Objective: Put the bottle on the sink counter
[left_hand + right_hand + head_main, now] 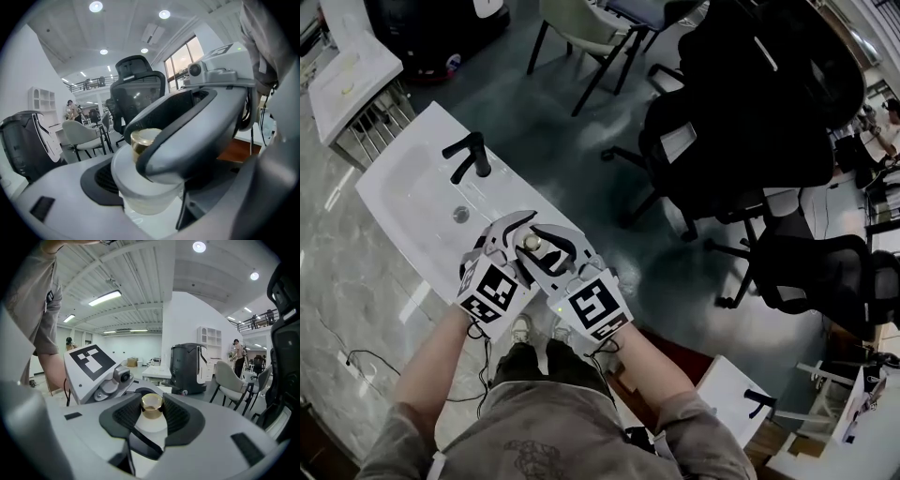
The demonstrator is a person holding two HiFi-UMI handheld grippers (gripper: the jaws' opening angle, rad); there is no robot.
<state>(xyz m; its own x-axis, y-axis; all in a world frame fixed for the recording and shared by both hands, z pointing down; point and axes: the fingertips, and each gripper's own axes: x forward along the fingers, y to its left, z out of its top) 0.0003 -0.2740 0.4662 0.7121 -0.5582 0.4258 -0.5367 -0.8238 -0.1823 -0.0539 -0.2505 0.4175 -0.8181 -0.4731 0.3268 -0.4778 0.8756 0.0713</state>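
Bottle (532,242): small, pale body, gold cap, upright between both tongs.
Place: above the near edge of the white sink worktop (406,174), in front of the black faucet (471,155); whether it touches the worktop cannot be told.
Left tongs (150,202): closed on the bottle's body.
Right tongs (151,420): drawn in narrow, pads pressing at the neck under the cap.

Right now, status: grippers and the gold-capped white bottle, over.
Left gripper and right gripper both shut on gold-capped white bottle. Bottle at near edge of white sink counter. Black faucet stands clear.
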